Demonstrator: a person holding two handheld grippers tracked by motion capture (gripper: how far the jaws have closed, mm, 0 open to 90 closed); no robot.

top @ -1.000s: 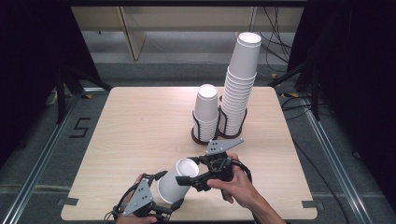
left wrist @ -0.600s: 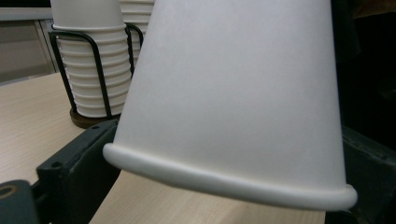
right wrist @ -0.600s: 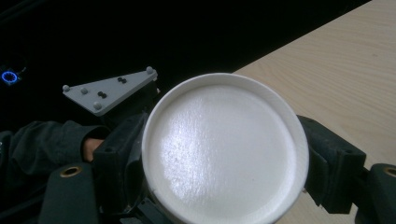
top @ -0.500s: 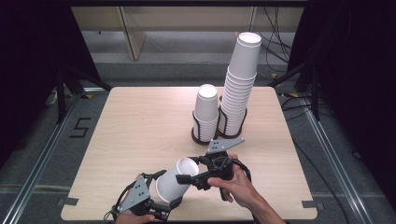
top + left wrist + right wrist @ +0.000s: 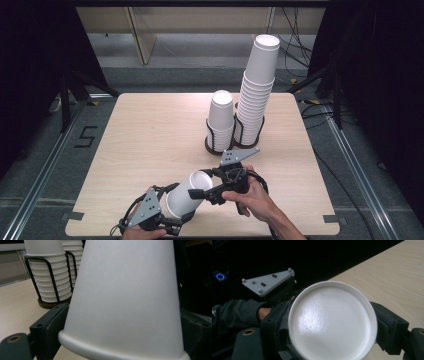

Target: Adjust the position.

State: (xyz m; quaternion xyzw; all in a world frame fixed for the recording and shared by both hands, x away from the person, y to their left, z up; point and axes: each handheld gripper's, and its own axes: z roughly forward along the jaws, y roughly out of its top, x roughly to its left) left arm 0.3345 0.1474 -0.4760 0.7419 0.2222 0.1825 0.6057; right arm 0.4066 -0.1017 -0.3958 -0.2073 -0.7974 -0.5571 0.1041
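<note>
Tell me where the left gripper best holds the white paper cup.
Its wide rim end, from the person's side, jaws across the wall: the white paper cup lies tilted, base in the right gripper. The left gripper jaws have just been closing there, with the cup between them.

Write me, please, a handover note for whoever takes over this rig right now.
Left gripper: jaws have just been closing, pressing the paper cup's rim end.
Right gripper: shut on its base.
The cup hangs over the table's front; short stack and tall stack stand in wire holders behind.
Done: cup gripped at both ends. Left: probably adding it to a stack.
</note>
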